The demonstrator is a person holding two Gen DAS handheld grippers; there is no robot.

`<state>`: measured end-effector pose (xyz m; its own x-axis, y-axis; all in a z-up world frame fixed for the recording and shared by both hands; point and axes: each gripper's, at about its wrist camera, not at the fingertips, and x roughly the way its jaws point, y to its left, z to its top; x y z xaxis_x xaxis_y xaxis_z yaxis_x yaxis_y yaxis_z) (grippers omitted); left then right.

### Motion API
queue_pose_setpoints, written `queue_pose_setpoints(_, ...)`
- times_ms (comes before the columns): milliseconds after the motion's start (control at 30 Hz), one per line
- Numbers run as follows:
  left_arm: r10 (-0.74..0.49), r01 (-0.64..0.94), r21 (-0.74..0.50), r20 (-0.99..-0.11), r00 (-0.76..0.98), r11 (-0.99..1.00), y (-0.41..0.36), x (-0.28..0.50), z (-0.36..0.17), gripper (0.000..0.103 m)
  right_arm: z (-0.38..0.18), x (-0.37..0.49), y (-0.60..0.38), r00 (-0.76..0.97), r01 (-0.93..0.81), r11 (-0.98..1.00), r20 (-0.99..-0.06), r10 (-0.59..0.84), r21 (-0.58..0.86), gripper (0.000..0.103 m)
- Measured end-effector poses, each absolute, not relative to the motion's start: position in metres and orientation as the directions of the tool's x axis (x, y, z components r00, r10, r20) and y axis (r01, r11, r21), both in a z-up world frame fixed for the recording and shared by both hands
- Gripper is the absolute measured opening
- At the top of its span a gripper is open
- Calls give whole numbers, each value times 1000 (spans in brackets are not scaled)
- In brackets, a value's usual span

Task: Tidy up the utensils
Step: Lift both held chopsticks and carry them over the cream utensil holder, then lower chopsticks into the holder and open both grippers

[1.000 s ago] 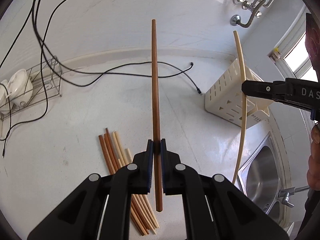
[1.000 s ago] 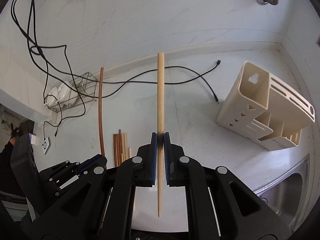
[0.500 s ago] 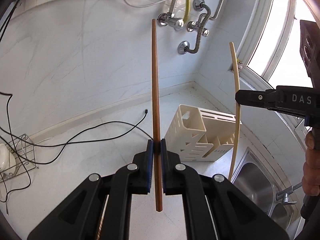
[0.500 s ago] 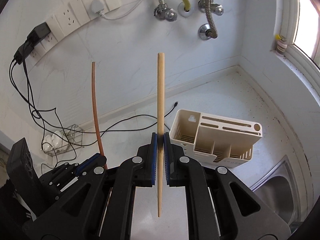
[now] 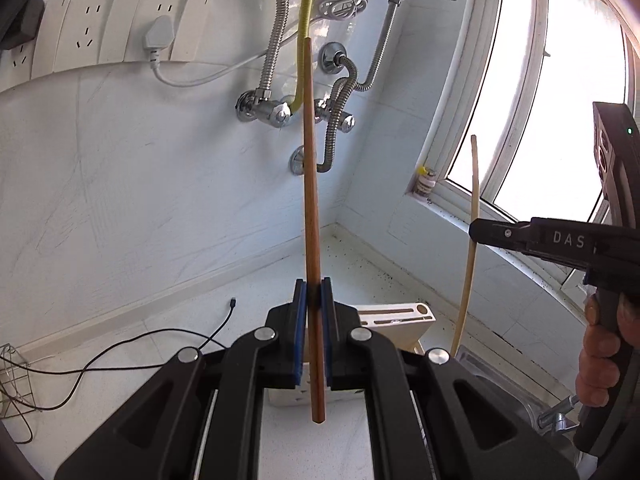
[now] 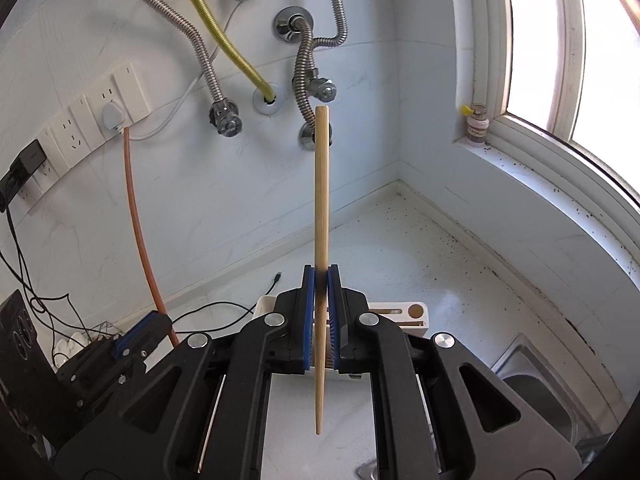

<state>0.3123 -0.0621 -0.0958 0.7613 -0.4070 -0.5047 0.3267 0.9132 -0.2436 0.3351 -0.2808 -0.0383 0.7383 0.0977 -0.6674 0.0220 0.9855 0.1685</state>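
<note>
Presently, in the left wrist view, the left gripper is closed tight on a dark brown chopstick, the blue pads clamping it about a third of the way up from its narrow lower tip. The stick stands nearly upright along the line of the fingers, thick end toward the wall pipes; judged, this grip leaves the tip free below the jaws for lowering into a slot. Below and behind the fingers, the cream utensil holder sits on the white counter, largely hidden by the gripper body. At right, the right gripper is seen side-on, gripping a pale bamboo chopstick that looks bowed by the lens. A hand wraps its handle. A black cable trails across the counter at left.

Turning to the right wrist view, the right gripper is likewise shut on the pale bamboo chopstick, held at about mid-length, pointed tip hanging free below. The utensil holder lies directly beyond the fingers, its slotted top and a round hole showing; the steel sink adjoins it at right. At left, the left gripper carries the brown chopstick upright.

Assessment: both sticks are held aloft near the holder, neither yet inserted. Risk: a long, thin stick may pivot in the pads if its tip catches the holder's rim.
</note>
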Motion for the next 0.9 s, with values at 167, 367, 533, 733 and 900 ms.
queue_pose_setpoints(167,-445,362,-261,-455,771,895,-68,333,-96,7,-46,339,-304,770,61,985,-635,57,162,6)
queue_pose_setpoints(367,-456,383,-251,-416,786,889,-76,355,-107,7,-60,343,-326,823,98,985,-569,1,143,6)
queue_pose_setpoints(533,-458,401,-222,-423,782,889,-86,368,-123,7,-77,349,-343,841,109,981,-541,-4,163,6)
queue_pose_setpoints(733,-447,408,-184,-419,791,894,-95,374,-140,7,-96,360,-356,855,118,976,-519,-7,182,6)
queue_pose_setpoints(900,-444,405,-184,-420,792,896,-96,375,-150,7,-112,365,-358,855,120,974,-518,-2,194,6)
